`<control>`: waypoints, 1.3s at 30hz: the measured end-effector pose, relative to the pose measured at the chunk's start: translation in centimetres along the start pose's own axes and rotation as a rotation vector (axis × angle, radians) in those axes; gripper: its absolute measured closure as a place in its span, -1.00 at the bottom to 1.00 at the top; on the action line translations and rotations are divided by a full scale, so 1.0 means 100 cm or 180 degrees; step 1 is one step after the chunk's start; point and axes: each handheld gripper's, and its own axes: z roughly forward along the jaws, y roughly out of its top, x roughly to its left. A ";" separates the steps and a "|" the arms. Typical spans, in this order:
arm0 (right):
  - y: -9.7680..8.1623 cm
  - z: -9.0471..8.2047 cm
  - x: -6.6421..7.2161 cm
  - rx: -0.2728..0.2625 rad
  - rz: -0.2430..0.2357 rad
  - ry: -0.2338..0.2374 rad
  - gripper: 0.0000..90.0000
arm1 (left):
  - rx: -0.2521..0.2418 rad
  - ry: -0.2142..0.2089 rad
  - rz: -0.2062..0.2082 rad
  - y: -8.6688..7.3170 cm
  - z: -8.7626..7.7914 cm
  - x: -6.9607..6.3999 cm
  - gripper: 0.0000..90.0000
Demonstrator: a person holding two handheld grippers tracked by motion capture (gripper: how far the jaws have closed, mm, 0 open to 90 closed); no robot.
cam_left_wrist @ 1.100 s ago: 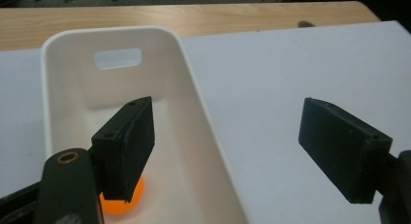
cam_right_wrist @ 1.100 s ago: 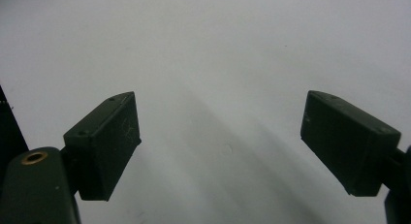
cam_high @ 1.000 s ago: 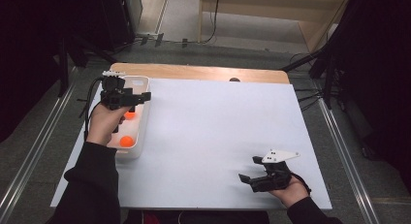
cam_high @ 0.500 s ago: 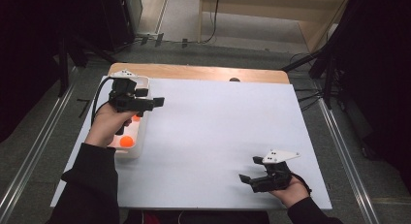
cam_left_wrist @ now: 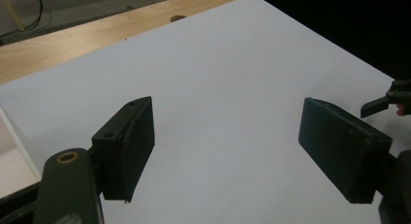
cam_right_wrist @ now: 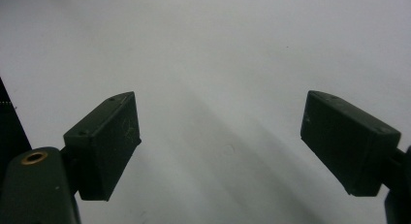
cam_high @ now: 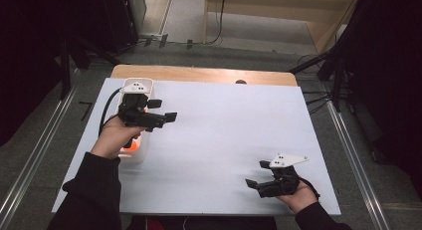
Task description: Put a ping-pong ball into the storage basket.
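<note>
Since a second ago, the left gripper [cam_high: 164, 110] has swung off the clear plastic tray [cam_high: 138, 153] holding an orange ball [cam_high: 130, 144]; jaws apart, empty. The ball now lies behind and below it, far nearer this hand than the open, empty right gripper [cam_high: 256, 174].

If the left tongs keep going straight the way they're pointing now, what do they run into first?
Probably nothing soon. The open left tongs point across the bare white tabletop, empty between the jaws. The black right tongs sit far off to one side, likely outside that line, though depth is unclear.
</note>
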 end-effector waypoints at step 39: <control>0.000 0.001 0.000 -0.0002 -0.0027 0.0010 -0.72 | -0.0079 -0.0210 0.0307 -0.056 0.007 -0.037 -0.52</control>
